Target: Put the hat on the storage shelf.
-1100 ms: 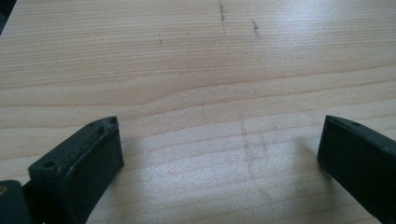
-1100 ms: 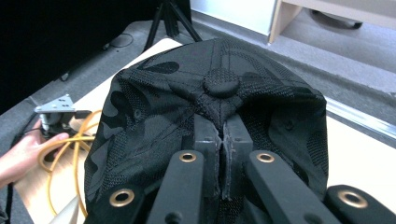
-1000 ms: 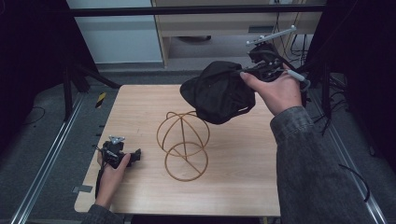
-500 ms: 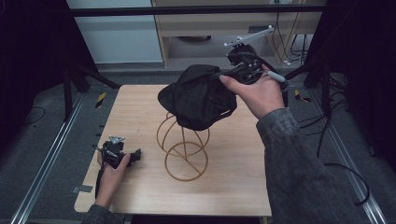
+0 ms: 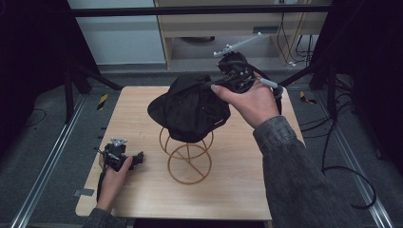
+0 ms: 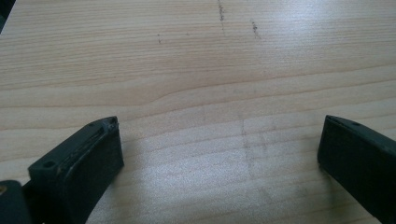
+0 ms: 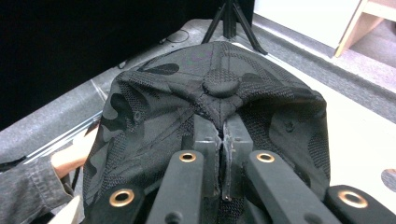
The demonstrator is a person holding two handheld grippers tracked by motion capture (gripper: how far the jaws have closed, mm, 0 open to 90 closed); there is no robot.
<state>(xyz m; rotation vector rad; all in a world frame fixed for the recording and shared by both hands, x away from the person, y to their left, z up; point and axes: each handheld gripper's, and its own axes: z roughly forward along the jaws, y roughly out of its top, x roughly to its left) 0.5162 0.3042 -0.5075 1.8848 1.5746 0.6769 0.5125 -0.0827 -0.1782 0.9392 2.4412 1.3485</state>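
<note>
Nearest the person, to the left of the wire stand (image 5: 187, 154), the left gripper (image 5: 124, 156) rests on the table (image 5: 247, 185) with its jaws wide apart and nothing between them, just bare wood. The stand rises at mid-table. The black cap (image 5: 190, 107) hangs over its top, apparently touching the upper loop but not yet seated. Just beyond the stand, the right gripper (image 7: 219, 140) is clamped tight on the cap's crown fabric. Lowering, settling and release remain.

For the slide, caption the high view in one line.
Right gripper holds a black cap over a wire hat stand; left gripper rests open on the wooden table.
</note>
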